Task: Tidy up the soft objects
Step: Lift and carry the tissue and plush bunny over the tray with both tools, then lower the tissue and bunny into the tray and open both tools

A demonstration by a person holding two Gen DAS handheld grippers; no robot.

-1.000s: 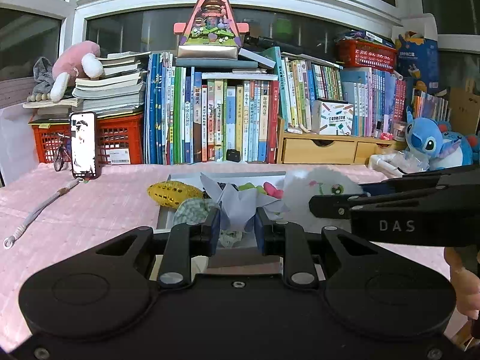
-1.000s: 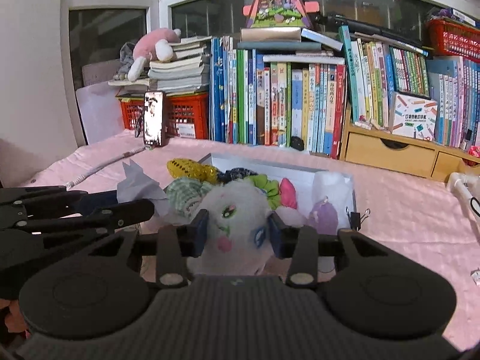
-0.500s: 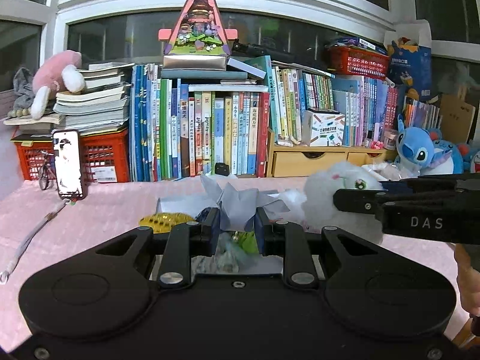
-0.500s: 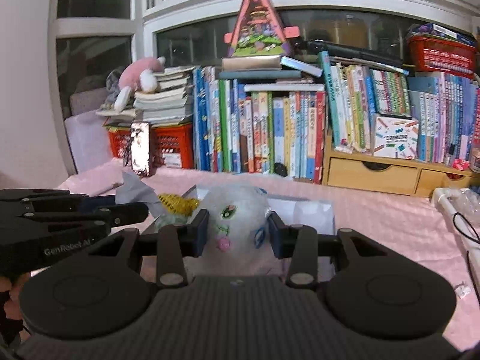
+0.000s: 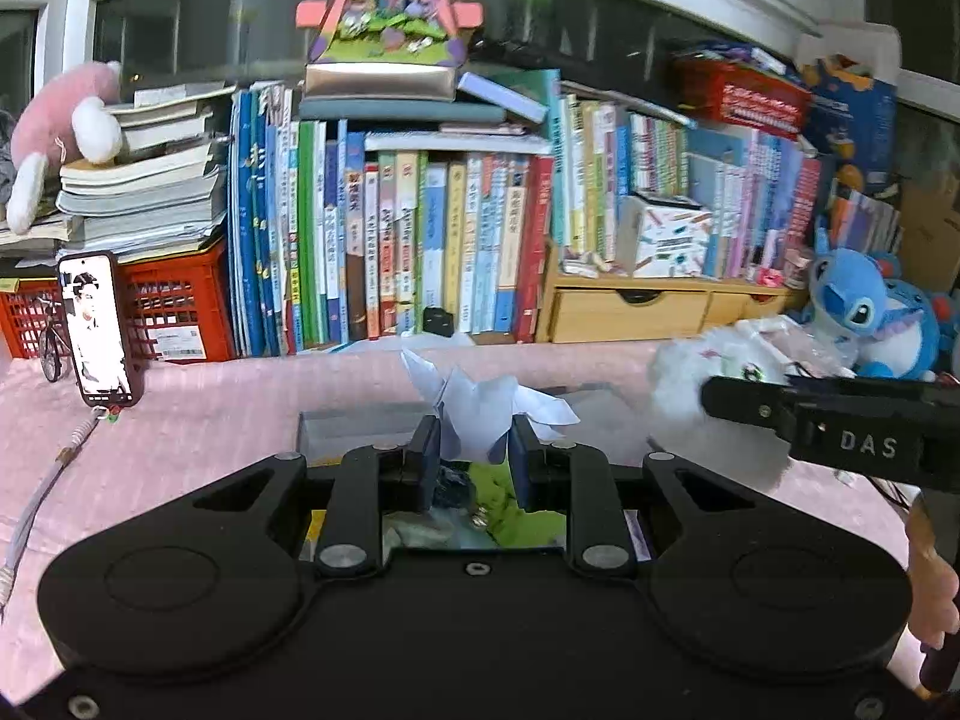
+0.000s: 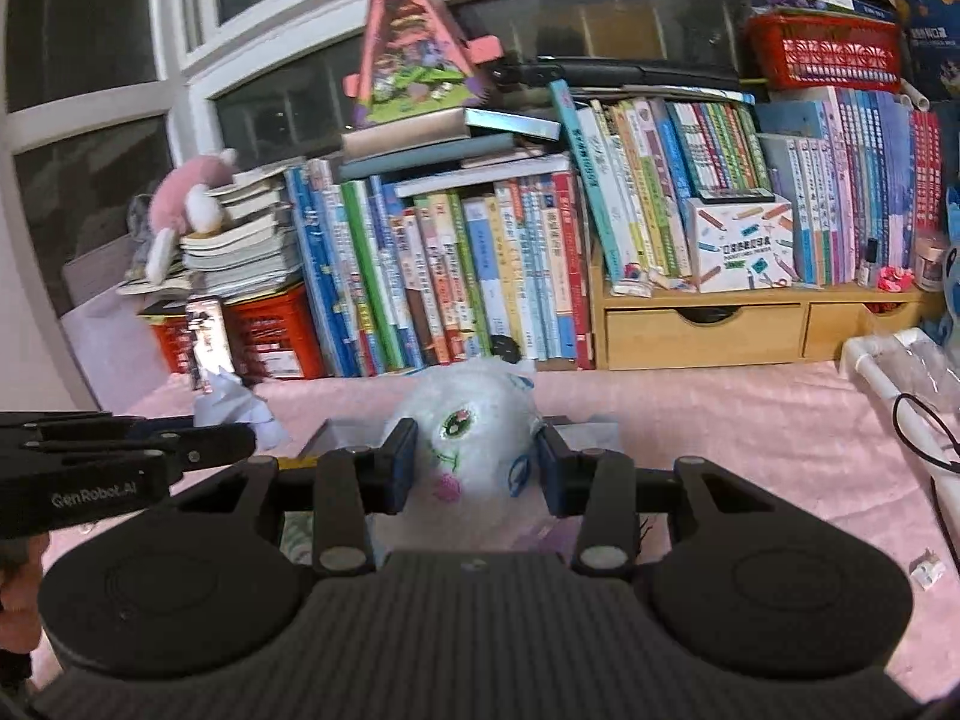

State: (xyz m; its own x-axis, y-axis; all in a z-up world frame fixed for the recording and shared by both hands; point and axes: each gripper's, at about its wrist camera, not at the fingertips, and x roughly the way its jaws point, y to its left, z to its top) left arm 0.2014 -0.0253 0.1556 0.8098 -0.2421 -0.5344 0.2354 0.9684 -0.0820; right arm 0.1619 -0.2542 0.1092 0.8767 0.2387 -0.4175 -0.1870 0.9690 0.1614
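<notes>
So the right gripper squeezes the squishy, light white plush mid-body; the left gripper pinches flimsy crumpled paper, both above the tray.

Left gripper with its fingers closed on a pale folded paper piece, held above a clear tray on the pink-covered surface. At right, the right gripper grips a white plush toy. Behind stand a row of books and a phone.
</notes>
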